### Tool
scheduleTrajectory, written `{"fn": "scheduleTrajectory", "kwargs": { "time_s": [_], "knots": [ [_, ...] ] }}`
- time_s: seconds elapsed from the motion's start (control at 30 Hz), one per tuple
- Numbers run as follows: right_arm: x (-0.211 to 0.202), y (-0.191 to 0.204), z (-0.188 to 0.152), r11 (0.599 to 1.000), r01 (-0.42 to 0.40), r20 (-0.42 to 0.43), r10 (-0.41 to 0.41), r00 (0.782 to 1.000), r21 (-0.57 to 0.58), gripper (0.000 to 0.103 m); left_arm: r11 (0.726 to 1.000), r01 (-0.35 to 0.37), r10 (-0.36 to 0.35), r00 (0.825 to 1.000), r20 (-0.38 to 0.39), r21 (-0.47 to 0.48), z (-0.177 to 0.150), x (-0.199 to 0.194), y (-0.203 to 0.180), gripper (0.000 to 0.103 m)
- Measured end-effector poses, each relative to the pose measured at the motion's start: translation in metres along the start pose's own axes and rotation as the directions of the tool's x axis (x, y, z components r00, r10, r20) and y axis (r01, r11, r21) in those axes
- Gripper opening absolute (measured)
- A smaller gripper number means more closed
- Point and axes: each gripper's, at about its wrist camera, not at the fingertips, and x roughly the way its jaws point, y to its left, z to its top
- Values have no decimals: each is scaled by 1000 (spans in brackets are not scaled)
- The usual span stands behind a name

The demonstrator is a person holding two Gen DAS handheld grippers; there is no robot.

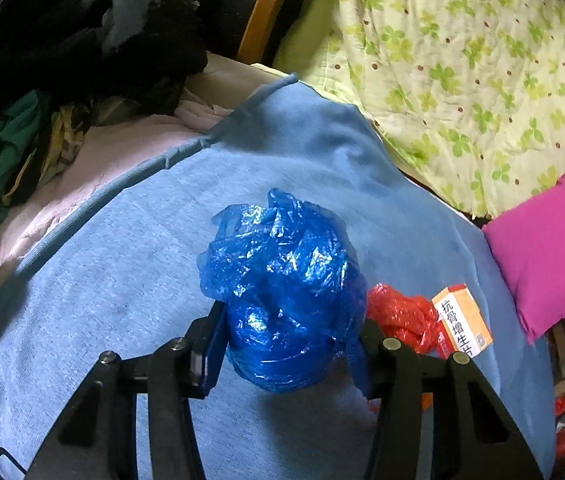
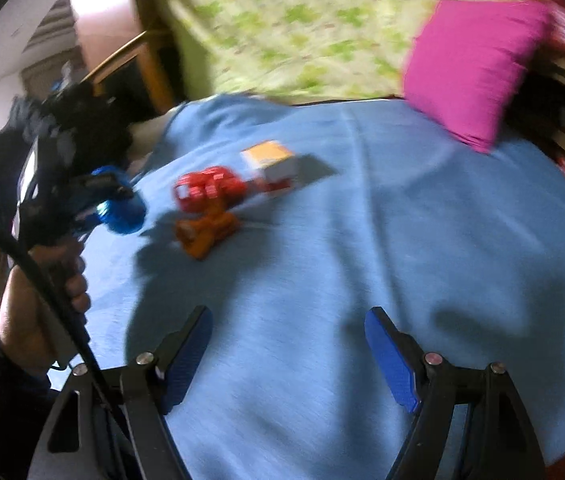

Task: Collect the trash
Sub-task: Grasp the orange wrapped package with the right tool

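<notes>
My left gripper (image 1: 288, 320) is shut on a crumpled blue plastic bag (image 1: 282, 280) and holds it just above the blue blanket (image 1: 122, 280). The bag also shows in the right wrist view (image 2: 120, 210), held in the left gripper at the left. A crumpled red plastic bag (image 1: 402, 316) (image 2: 208, 188), an orange wrapper (image 2: 206, 234) and a small orange-and-white box (image 1: 462, 320) (image 2: 270, 162) lie together on the blanket. My right gripper (image 2: 288, 356) is open and empty over the blanket, nearer than the trash.
A magenta pillow (image 1: 546, 256) (image 2: 470, 68) lies at the blanket's right. A green-flowered quilt (image 1: 462, 60) lies behind. Dark and green clothes (image 1: 62, 60) are piled at the left. A wooden frame (image 1: 250, 8) stands at the back.
</notes>
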Motion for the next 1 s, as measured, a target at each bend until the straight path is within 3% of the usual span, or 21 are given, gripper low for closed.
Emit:
{"fn": "scheduleTrajectory", "kwargs": {
  "time_s": [0.17,0.5,1.0],
  "knots": [
    [46,46,29,967,-53,-62,39,997,-248,81,1000,9,-9,1000,0,-25,3,-1,6,53],
    [119,72,57,894,-98,-148,36,988,-438,81,998,9,-9,1000,-3,-68,7,1,14,53],
    [164,66,75,911,-134,-189,64,980,-389,81,998,11,-12,1000,-9,-57,7,4,11,53]
  ]
}}
